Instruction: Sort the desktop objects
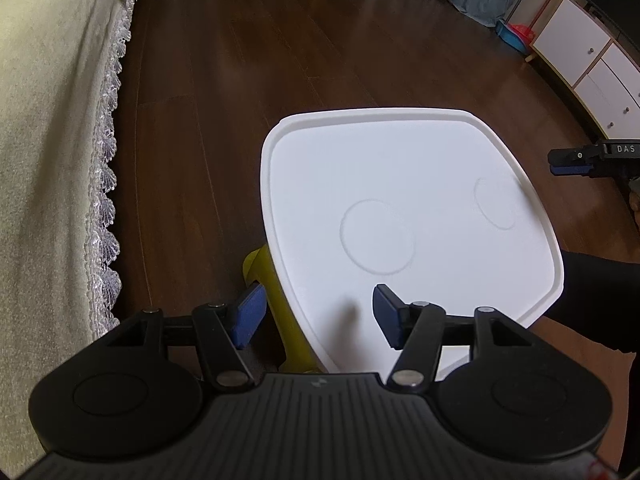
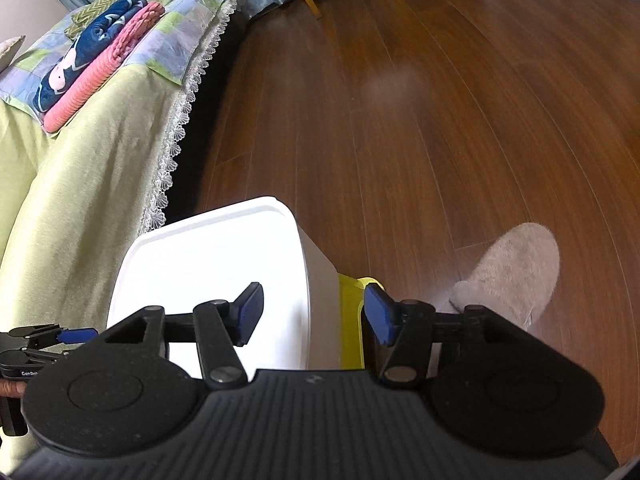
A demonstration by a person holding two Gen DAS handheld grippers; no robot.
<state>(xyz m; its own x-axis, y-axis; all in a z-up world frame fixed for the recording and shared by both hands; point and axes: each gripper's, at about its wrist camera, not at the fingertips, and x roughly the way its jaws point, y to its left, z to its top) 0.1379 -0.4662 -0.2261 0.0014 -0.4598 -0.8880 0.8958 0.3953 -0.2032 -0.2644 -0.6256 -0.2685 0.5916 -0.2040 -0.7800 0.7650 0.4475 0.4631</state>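
A white tray-like tabletop [image 1: 400, 168] with two shallow round recesses stands on a yellow leg [image 1: 288, 320]; nothing lies on it. My left gripper [image 1: 318, 316] is open over its near left edge, one blue pad off the edge, the other above the white surface. In the right wrist view the same white top [image 2: 208, 248] and its yellow base [image 2: 352, 320] sit below my right gripper [image 2: 312, 316], which is open and straddles the right edge. The right gripper [image 1: 576, 162] also shows at the far right of the left wrist view. The left gripper [image 2: 76, 336] shows at the lower left of the right wrist view.
A bed with a green lace-edged cover [image 1: 48, 140] runs along the left; folded blankets [image 2: 96, 52] lie on it. Dark wood floor [image 1: 280, 60] surrounds the table. A white drawer cabinet [image 1: 592, 64] stands far right. A person's slippered foot [image 2: 516, 268] rests beside the table.
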